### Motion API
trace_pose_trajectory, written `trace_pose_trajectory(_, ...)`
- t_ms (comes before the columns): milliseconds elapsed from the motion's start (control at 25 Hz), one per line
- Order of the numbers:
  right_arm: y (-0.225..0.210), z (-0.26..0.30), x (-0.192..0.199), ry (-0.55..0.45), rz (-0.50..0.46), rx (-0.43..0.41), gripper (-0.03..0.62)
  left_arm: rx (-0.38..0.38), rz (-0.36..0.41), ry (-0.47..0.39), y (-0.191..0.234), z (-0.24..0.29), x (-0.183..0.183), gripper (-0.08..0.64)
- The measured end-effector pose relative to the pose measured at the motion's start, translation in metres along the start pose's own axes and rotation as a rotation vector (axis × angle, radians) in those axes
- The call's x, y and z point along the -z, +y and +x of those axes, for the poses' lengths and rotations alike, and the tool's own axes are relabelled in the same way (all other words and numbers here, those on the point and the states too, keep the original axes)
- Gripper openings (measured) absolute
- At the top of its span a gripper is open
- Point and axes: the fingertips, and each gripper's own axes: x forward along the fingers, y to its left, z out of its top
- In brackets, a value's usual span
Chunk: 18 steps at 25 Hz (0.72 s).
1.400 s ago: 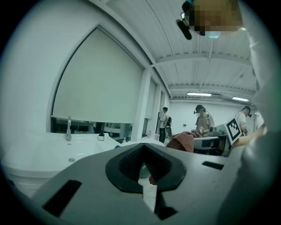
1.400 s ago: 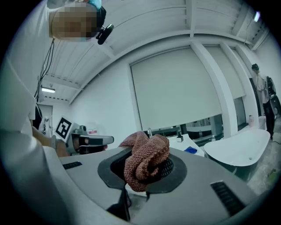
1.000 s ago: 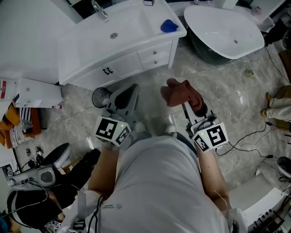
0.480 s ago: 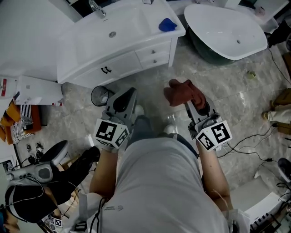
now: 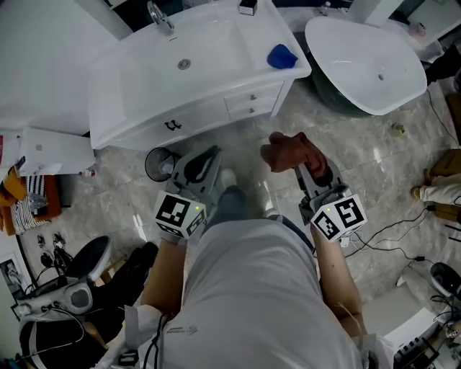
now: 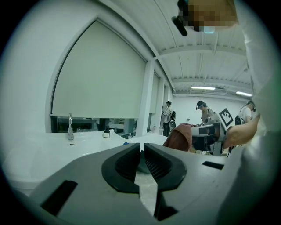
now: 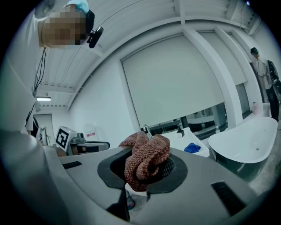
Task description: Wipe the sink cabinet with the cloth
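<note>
The white sink cabinet (image 5: 205, 112) stands ahead of me, with its basin (image 5: 162, 65) on top and drawers on the front. My right gripper (image 5: 311, 171) is shut on a bunched reddish-brown cloth (image 5: 289, 152), held over the floor a short way in front of the cabinet's right end. In the right gripper view the cloth (image 7: 145, 159) fills the gap between the jaws. My left gripper (image 5: 197, 165) hovers below the cabinet's door, shut and empty. In the left gripper view its jaws (image 6: 141, 163) meet with nothing between them.
A blue object (image 5: 282, 56) lies on the cabinet's right corner, a faucet (image 5: 160, 16) at the basin's back. A white bathtub (image 5: 366, 50) stands to the right. A small round bin (image 5: 159, 163) sits by the left gripper. Cables (image 5: 403, 216) and clutter line the marble floor's edges.
I have stepped closer to the cabinet; both grippers moved slightly forward. The cloth stays in the right gripper.
</note>
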Motion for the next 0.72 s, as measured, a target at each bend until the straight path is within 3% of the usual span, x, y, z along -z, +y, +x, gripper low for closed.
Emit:
trace_pose_trajectory(360, 0.0, 0.094, -0.005, 0.029, 0.012, 0.071, 0.077, 0.071, -0.02, 0.046, 0.097, 0.025, 0.009, 0.014)
trace_pose_trajectory(720, 0.005, 0.143, 0.017, 0.121, 0.041, 0.085, 0.077, 0.145, -0.001, 0.115, 0.125, 0.038, 0.025, 0.014)
